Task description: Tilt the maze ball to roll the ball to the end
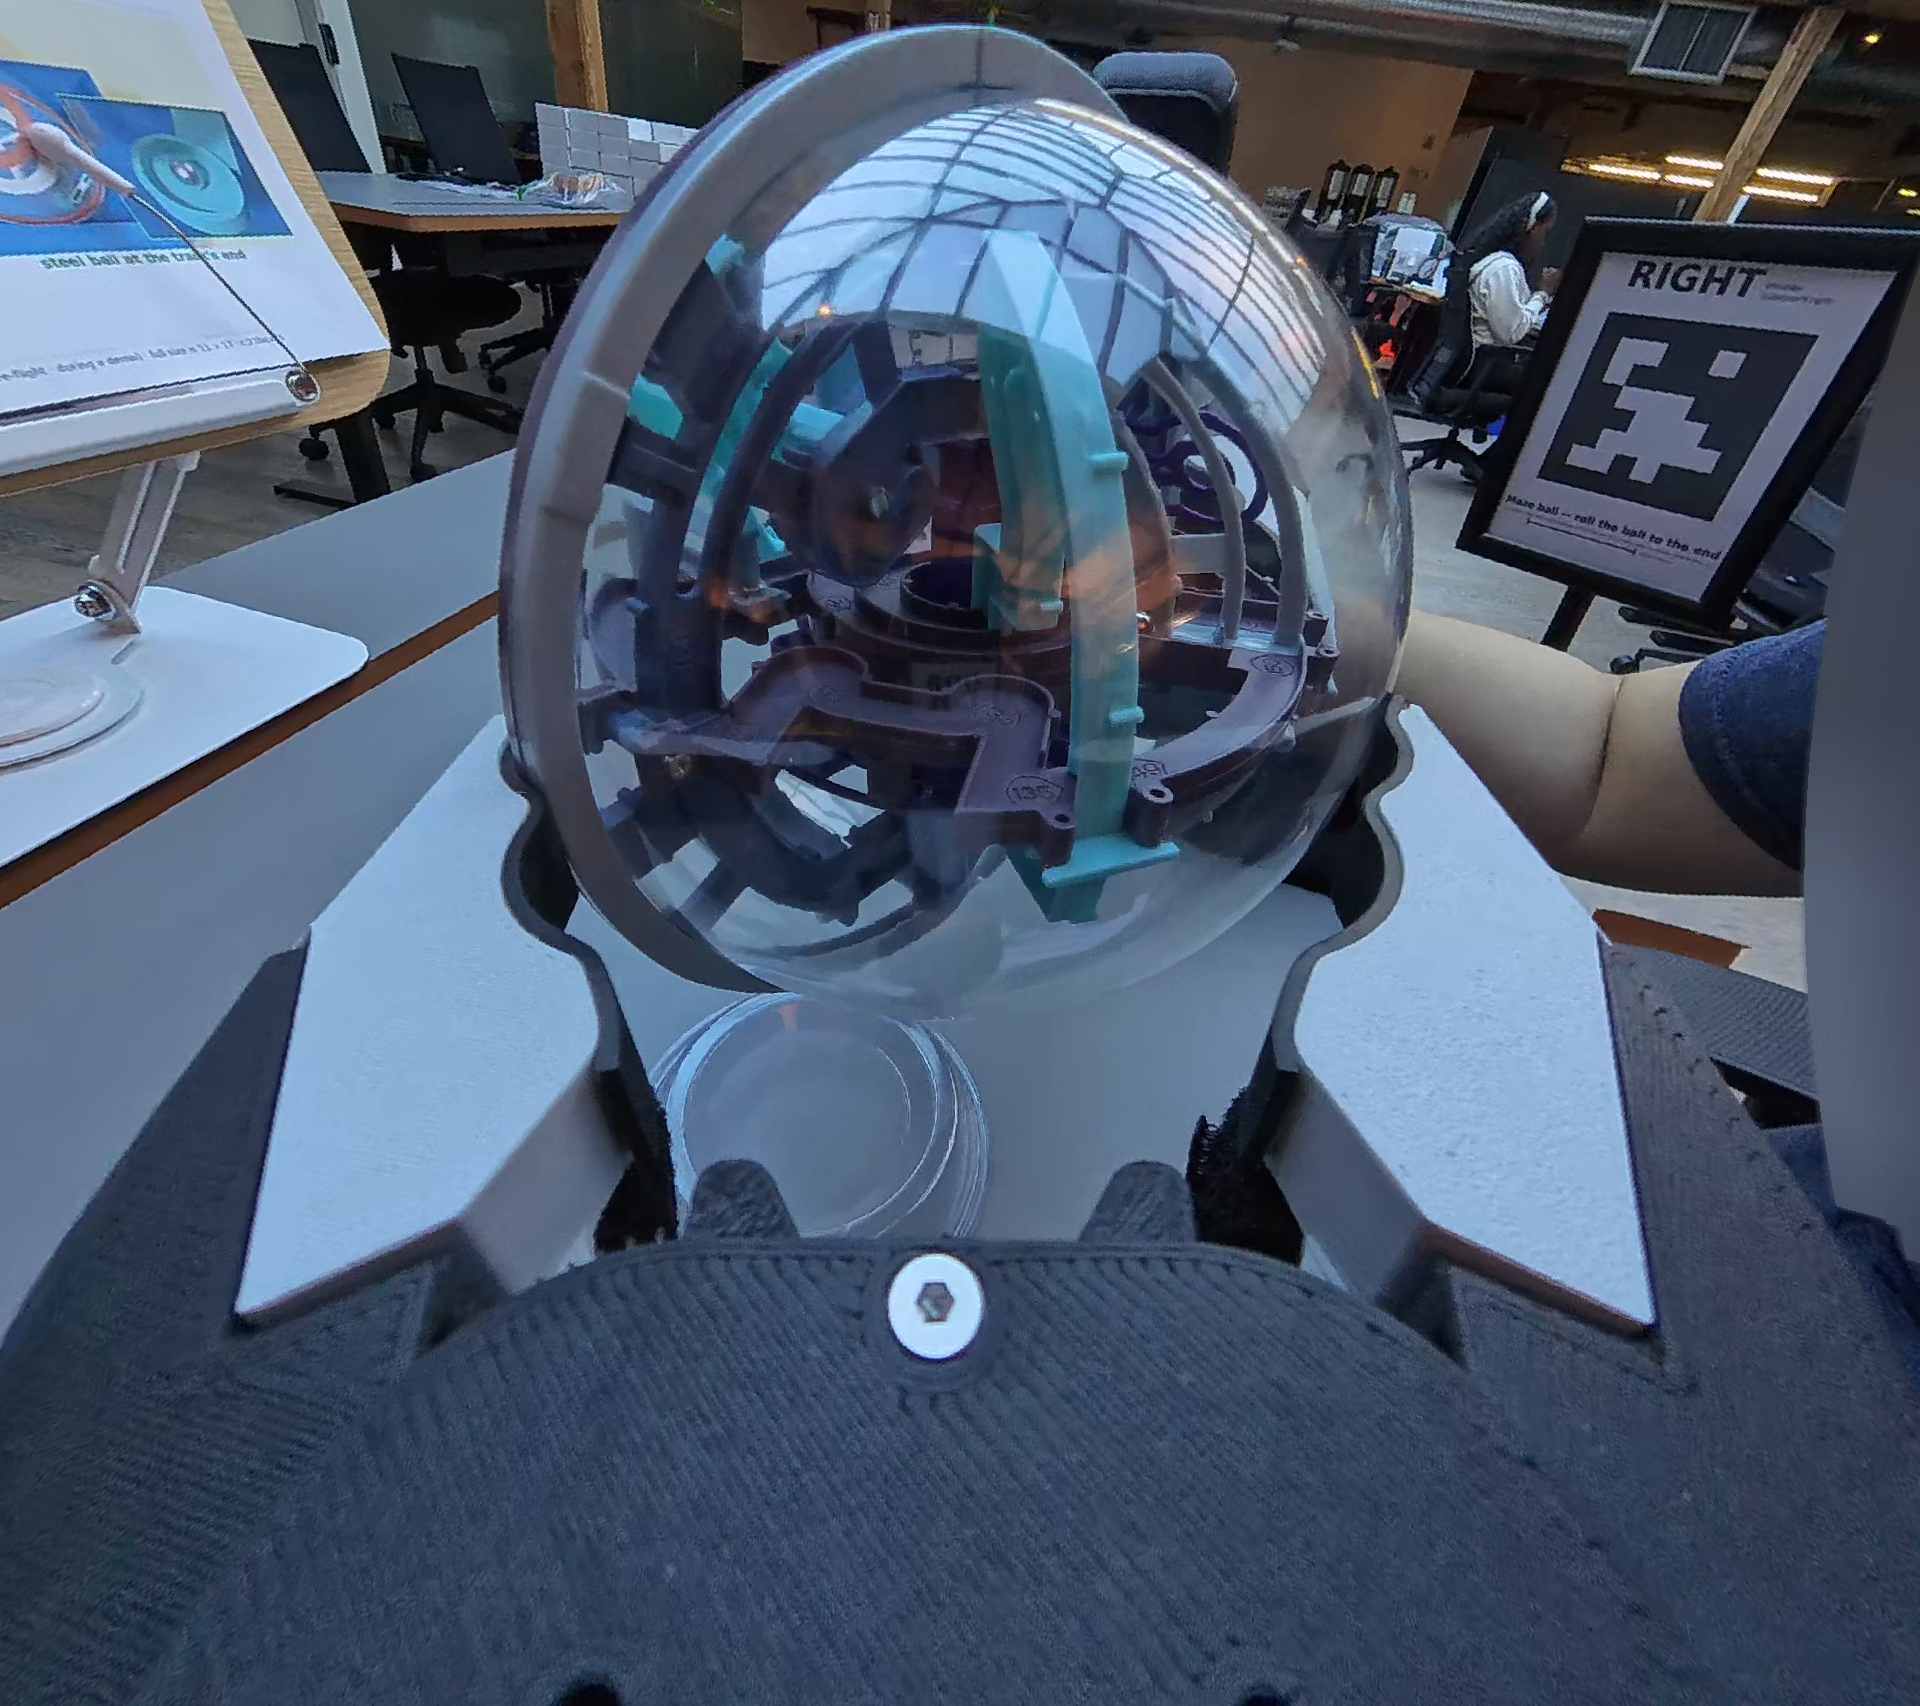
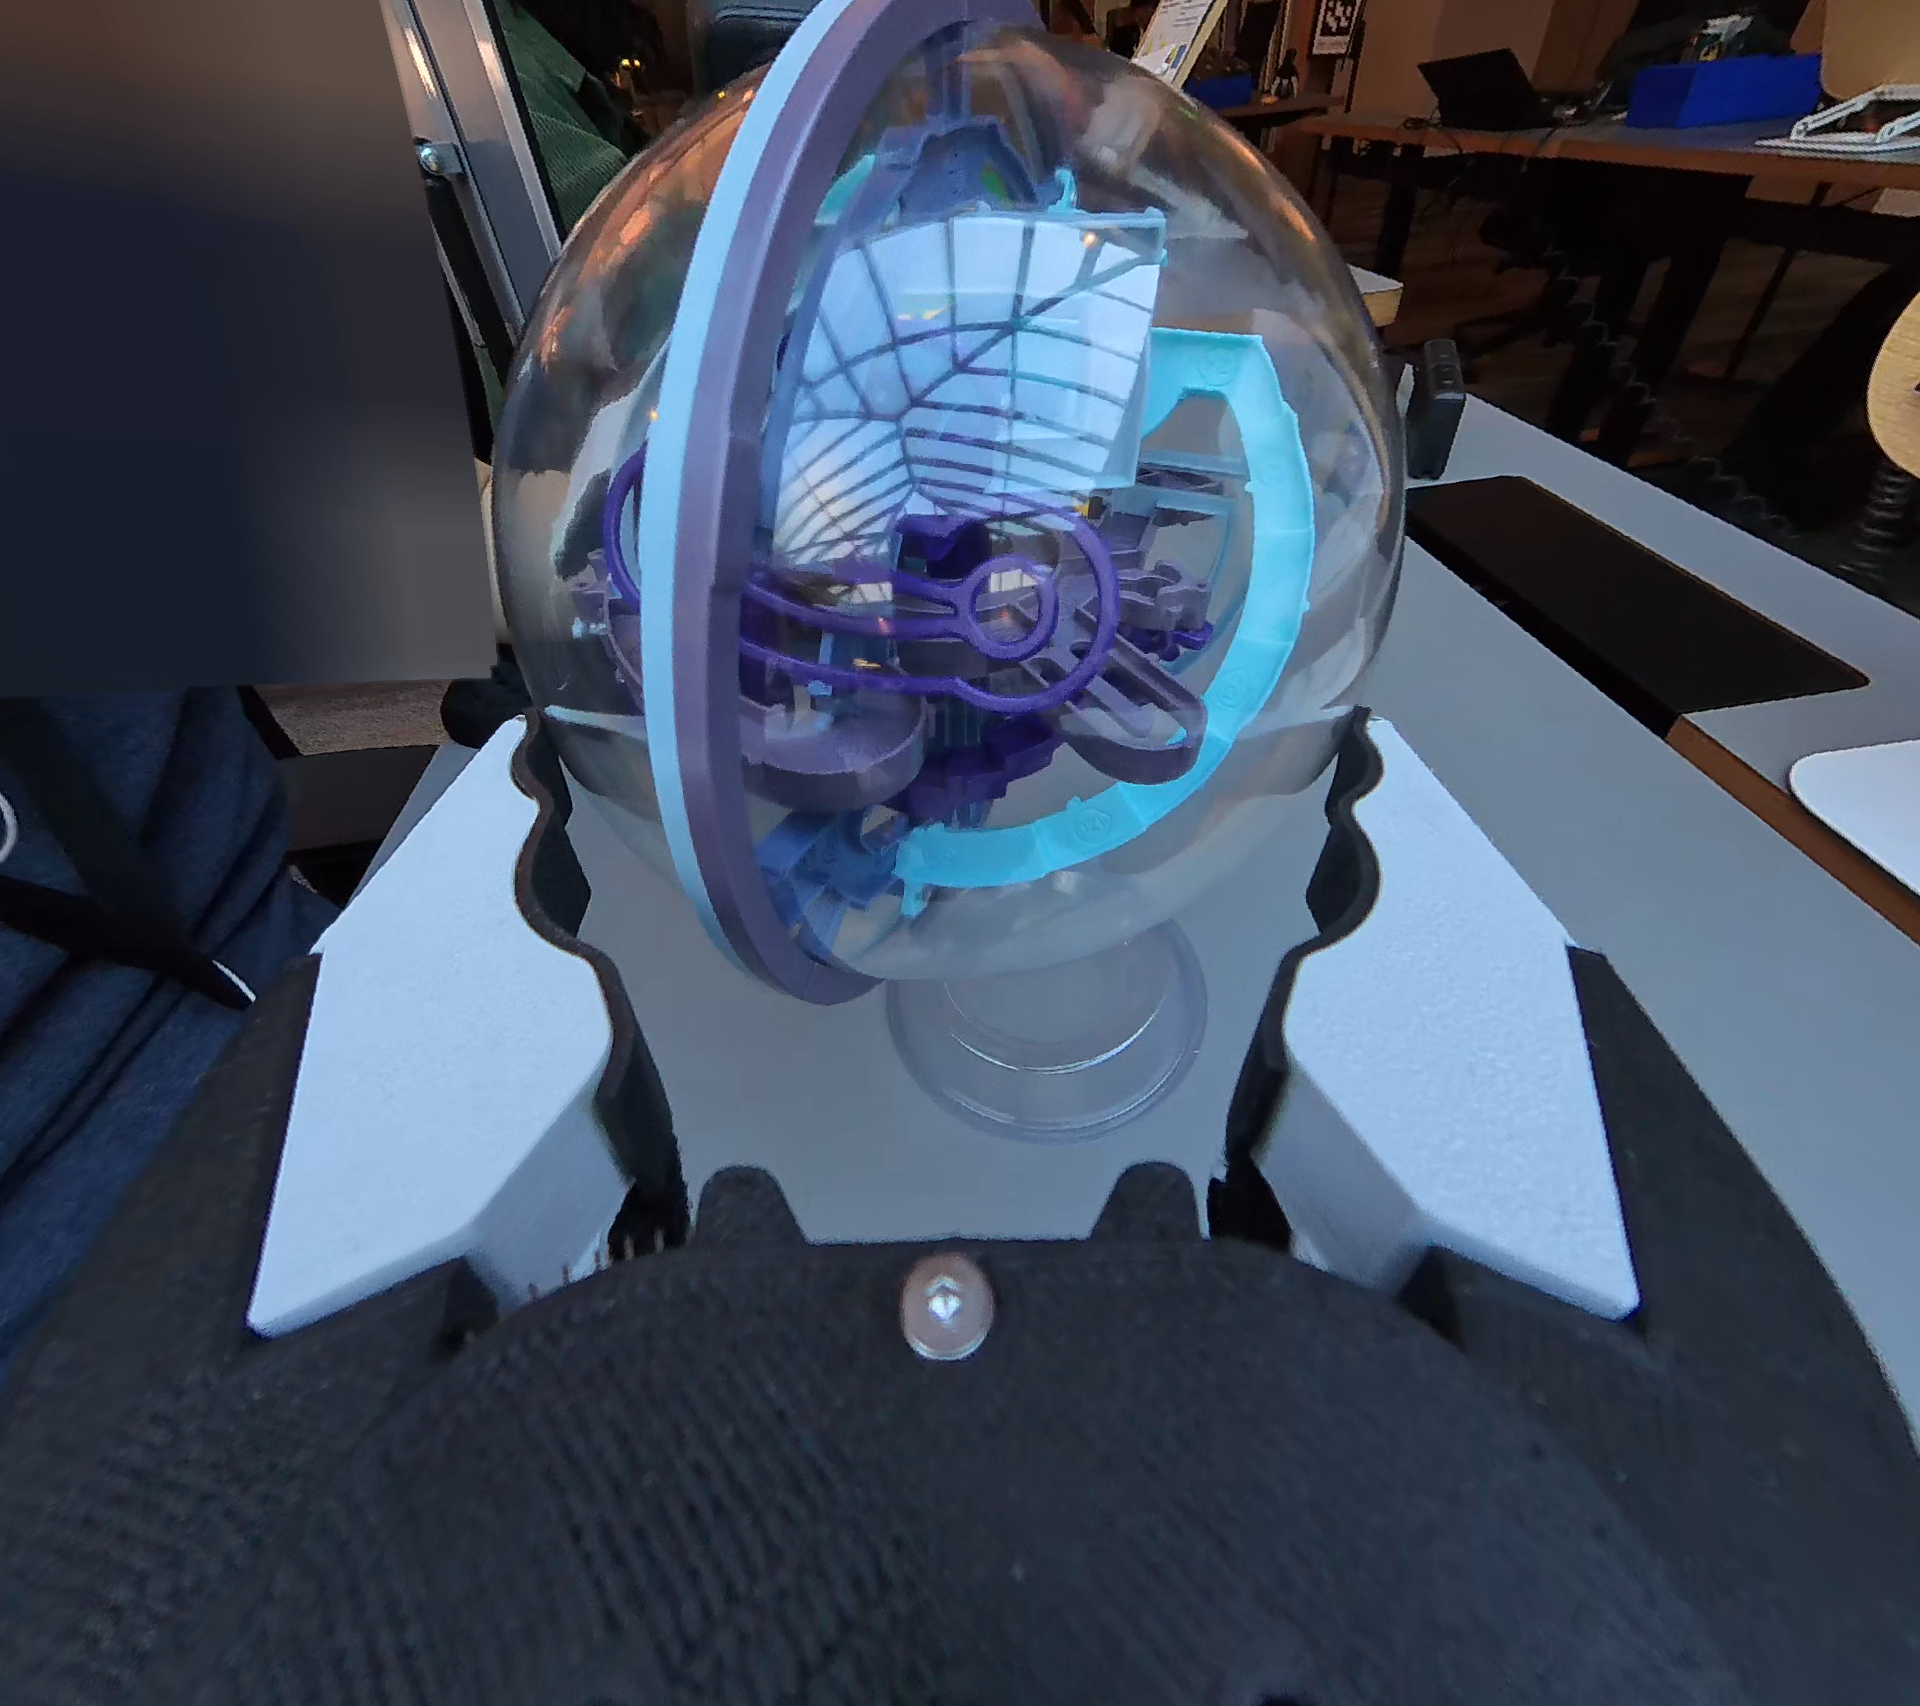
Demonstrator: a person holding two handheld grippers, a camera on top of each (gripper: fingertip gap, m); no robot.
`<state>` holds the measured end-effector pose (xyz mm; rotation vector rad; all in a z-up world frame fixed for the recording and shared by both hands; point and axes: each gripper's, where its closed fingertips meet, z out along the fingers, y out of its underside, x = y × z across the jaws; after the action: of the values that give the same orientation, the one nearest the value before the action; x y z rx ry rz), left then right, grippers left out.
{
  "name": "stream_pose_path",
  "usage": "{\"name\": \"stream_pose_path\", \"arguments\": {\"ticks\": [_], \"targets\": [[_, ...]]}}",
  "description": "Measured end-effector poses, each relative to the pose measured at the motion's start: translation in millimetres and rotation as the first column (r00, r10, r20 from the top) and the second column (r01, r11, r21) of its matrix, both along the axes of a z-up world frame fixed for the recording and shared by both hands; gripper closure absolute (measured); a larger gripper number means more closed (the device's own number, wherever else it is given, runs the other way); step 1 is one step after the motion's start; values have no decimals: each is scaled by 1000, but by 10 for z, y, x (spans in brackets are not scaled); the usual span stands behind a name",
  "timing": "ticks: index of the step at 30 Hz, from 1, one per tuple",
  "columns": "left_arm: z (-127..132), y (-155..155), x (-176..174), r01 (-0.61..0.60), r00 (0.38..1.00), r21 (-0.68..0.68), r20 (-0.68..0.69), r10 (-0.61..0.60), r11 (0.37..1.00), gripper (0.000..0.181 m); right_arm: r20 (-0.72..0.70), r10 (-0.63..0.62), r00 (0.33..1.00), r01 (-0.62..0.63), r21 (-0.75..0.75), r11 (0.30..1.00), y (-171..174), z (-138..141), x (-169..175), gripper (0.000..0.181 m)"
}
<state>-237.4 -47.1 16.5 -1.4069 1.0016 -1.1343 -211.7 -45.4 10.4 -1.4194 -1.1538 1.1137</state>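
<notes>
The maze ball (image 1: pixel 956 513) is a clear sphere with a grey-purple equator ring and teal, purple and blue tracks inside. My left gripper (image 1: pixel 956 783) is shut on it, one finger on each side of its lower half. My right gripper (image 2: pixel 940 783) is shut on the same maze ball (image 2: pixel 935 493) from the opposite side. The ball is held tilted, its ring running steeply, just above its clear round stand (image 1: pixel 821 1116), which also shows in the right wrist view (image 2: pixel 1049 1043). I cannot pick out the small steel ball inside.
A document stand with an instruction sheet (image 1: pixel 156 98) and its white base (image 1: pixel 177 669) sit at the left on the grey table (image 1: pixel 312 825). A framed marker sign (image 1: pixel 1694 399) stands at the right. A person's forearm (image 1: pixel 1558 773) reaches in. A black mat (image 2: pixel 1621 617) lies to the right.
</notes>
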Motion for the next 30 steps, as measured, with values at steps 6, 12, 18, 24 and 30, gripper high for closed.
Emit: {"name": "stream_pose_path", "arguments": {"ticks": [6,12,18,24,30], "targets": [[24,5,-24,-5,1000,21,-9,5,1000,33,3,5,1000,-5,-3,1000,0,-29,-26,38],[48,11,-43,-12,1000,35,-12,12,999,33,3,11,1000,-11,-14,1000,1,-57,-47,38],[62,7,-50,-16,1000,48,-18,17,999,33,6,17,1000,-17,-15,1000,-3,-76,-55,38],[87,4,-64,-21,999,67,-26,23,998,33,11,26,1000,-25,-20,999,-11,-106,-74,38],[111,1,-81,-26,999,85,-30,28,996,33,14,35,999,-34,-28,999,-16,-142,-99,38]]}}
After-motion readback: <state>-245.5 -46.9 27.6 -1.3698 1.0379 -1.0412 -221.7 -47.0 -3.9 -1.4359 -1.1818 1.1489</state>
